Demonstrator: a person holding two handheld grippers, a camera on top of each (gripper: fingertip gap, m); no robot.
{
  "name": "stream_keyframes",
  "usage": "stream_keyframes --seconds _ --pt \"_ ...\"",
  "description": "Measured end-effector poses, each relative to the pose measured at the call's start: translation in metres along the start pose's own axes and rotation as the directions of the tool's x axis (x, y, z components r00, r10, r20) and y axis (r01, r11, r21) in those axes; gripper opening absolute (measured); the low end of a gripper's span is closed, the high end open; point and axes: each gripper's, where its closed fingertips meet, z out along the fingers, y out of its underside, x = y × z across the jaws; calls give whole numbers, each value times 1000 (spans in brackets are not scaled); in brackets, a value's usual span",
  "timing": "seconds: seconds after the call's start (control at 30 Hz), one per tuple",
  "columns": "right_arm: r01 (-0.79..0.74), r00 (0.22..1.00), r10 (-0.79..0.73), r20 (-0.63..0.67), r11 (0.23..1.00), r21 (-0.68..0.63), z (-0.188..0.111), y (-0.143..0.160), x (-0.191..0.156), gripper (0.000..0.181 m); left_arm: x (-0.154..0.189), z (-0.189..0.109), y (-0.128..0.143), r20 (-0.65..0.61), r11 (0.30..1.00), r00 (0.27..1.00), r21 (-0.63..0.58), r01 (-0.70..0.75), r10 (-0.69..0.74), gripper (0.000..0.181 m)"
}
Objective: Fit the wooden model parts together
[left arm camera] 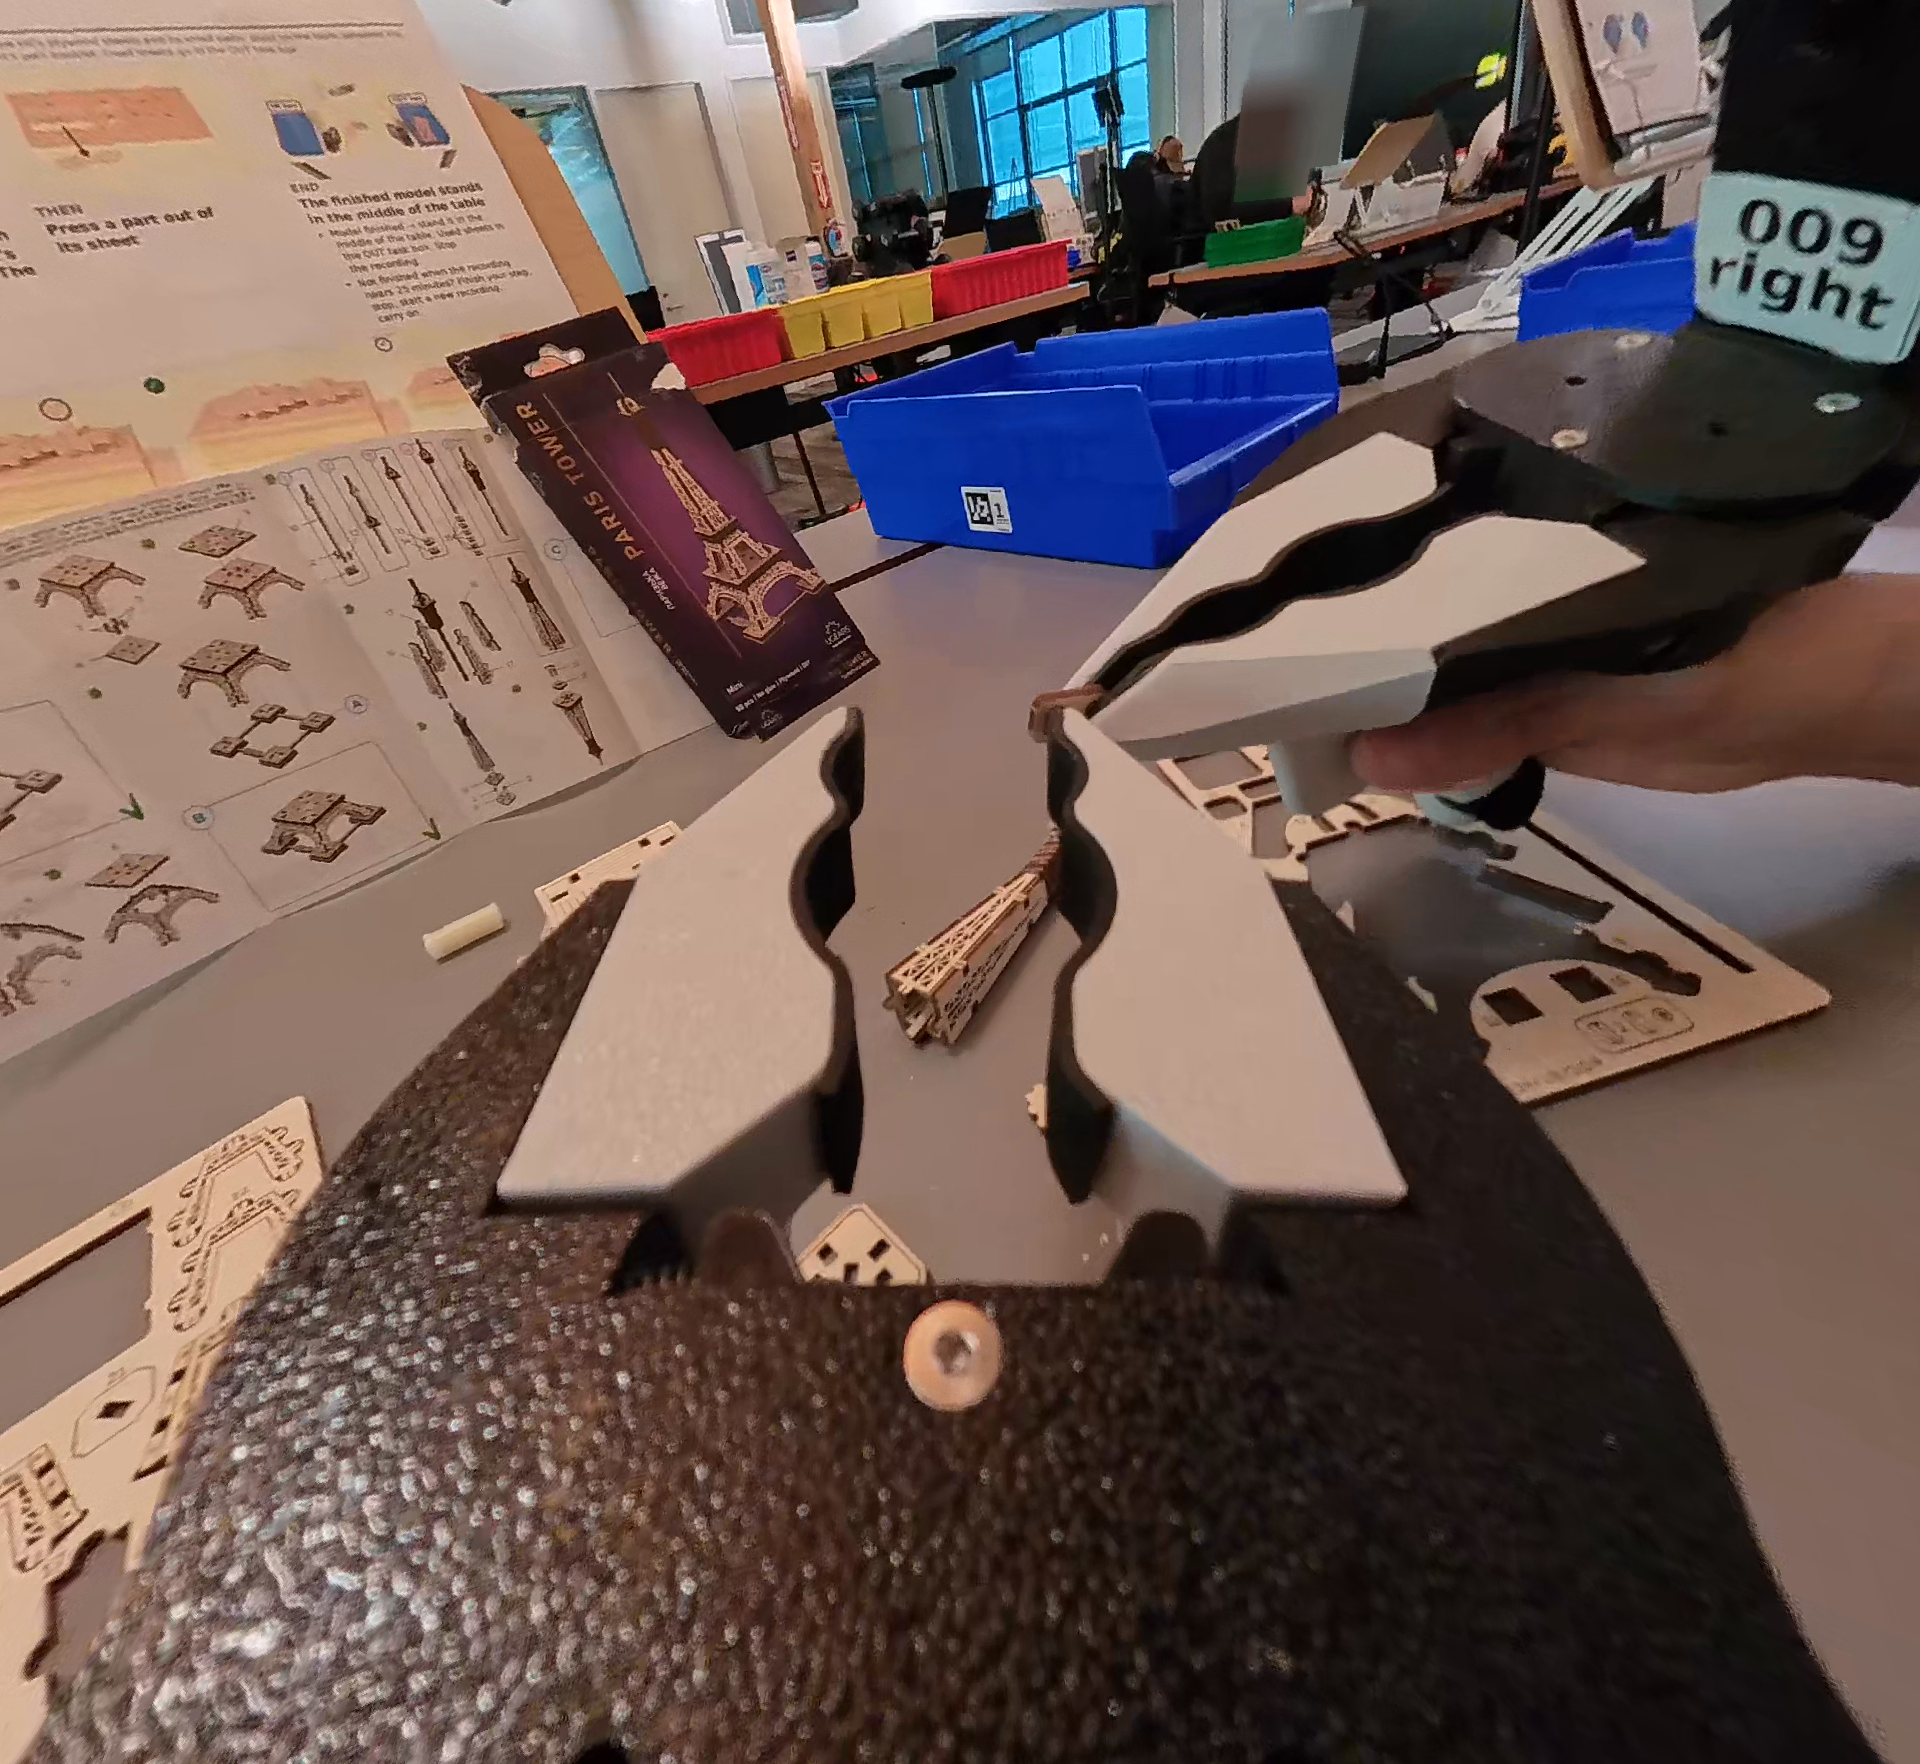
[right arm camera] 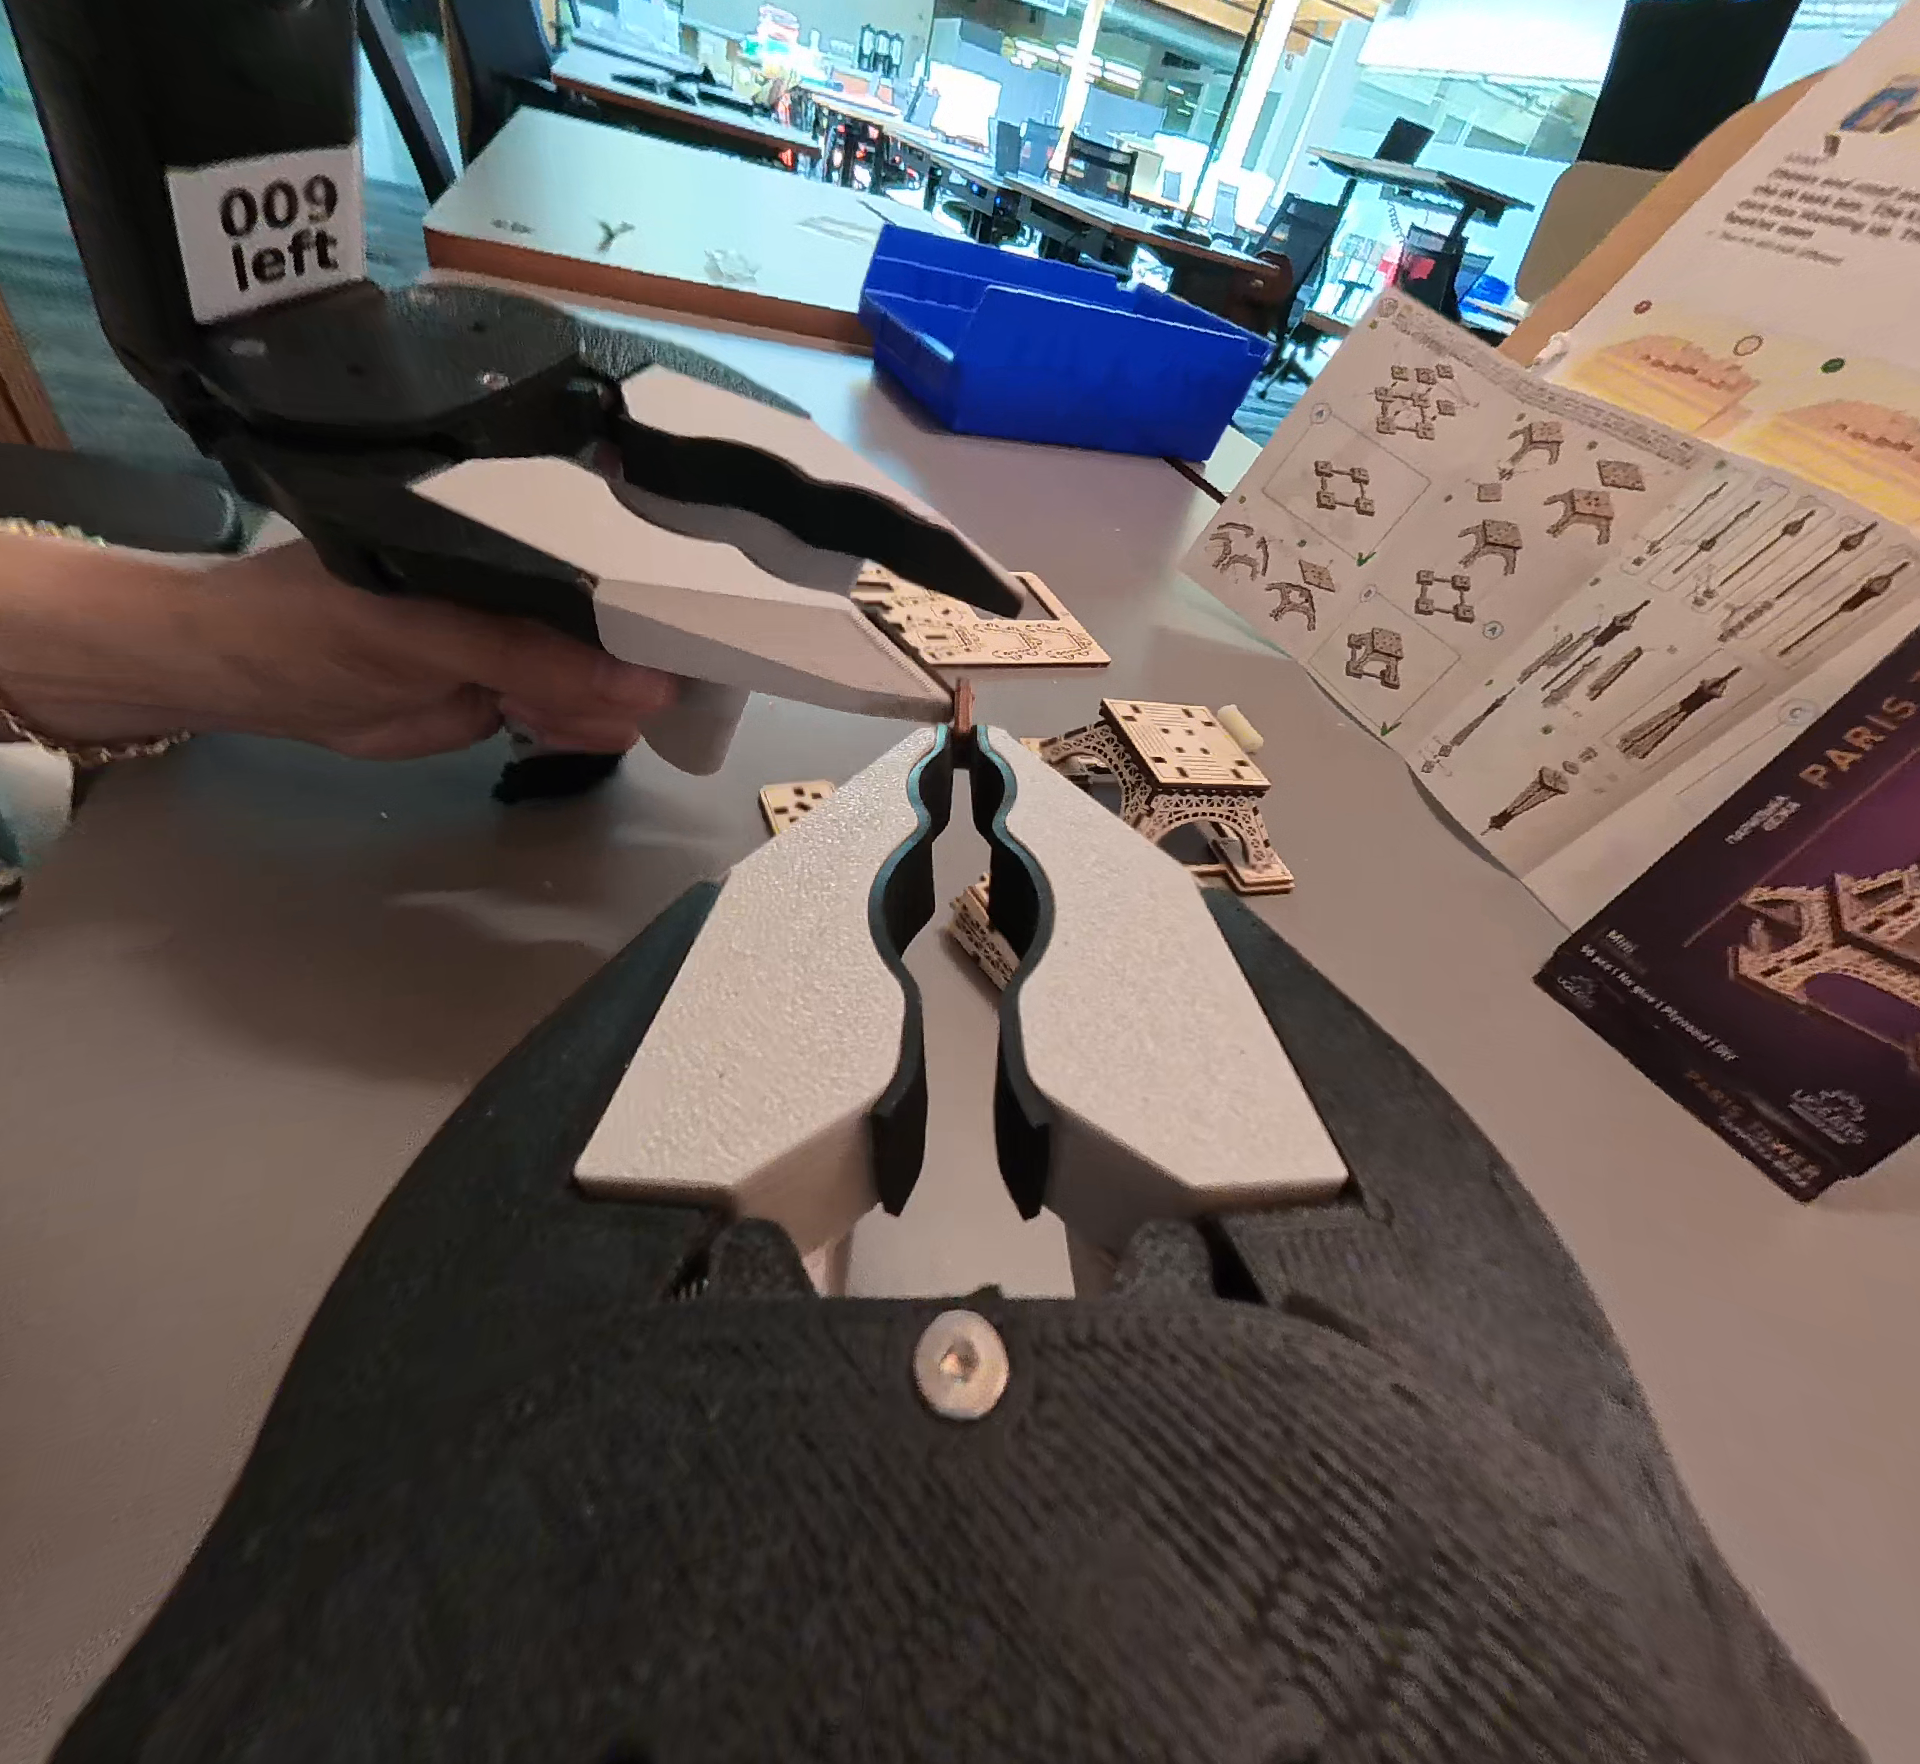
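My right gripper [right arm camera: 961,740] is shut on a small brown wooden piece [right arm camera: 964,709] that sticks up from its tips. It also shows in the left wrist view [left arm camera: 1081,694], with the piece [left arm camera: 1060,702] right at the tip of my left gripper's right finger [left arm camera: 1195,966]. My left gripper [left arm camera: 956,727] is open and empty. A slim wooden spire section [left arm camera: 971,951] lies on the table below its gap. The left gripper also shows in the right wrist view [right arm camera: 971,649], just above my right tips. The arched wooden tower base [right arm camera: 1174,774] stands beyond.
Punched-out wooden sheets lie at right [left arm camera: 1579,976], left [left arm camera: 114,1299] and behind the left gripper [right arm camera: 1013,639]. A small square plate [right arm camera: 795,802], a white peg [left arm camera: 464,930], the kit box [left arm camera: 696,530], instruction sheets [left arm camera: 260,675] and a blue bin [left arm camera: 1091,457] are around. Less than 4 cm separates the two grippers' tips. The slim wooden spire section [left arm camera: 971,951] is about 8 centimeters from my right fingertips.
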Motion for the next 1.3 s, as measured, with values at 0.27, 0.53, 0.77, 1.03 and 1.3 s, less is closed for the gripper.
stream_keyframes --seconds 0.27,0.53,0.77,1.03,1.3 --pt "127 992 -127 -14 992 -7 1 1 -5 0 -6 -2 2 21 1000 1000 -6 -21 21 48" --pt "213 977 -213 -29 977 24 1 -7 -11 1 1 -6 -6 -57 996 996 54 -66 69 37" --pt "381 922 -381 -65 925 -6 3 -7 -17 0 6 -10 -6 -76 987 986 86 -139 145 29" --pt "619 773 -623 -123 782 -69 4 -11 -22 1 8 -16 -9 -61 967 970 113 -228 236 26" --pt "710 685 -712 -157 700 -81 1 -18 -24 1 14 -18 -16 -115 965 965 138 -221 237 20"
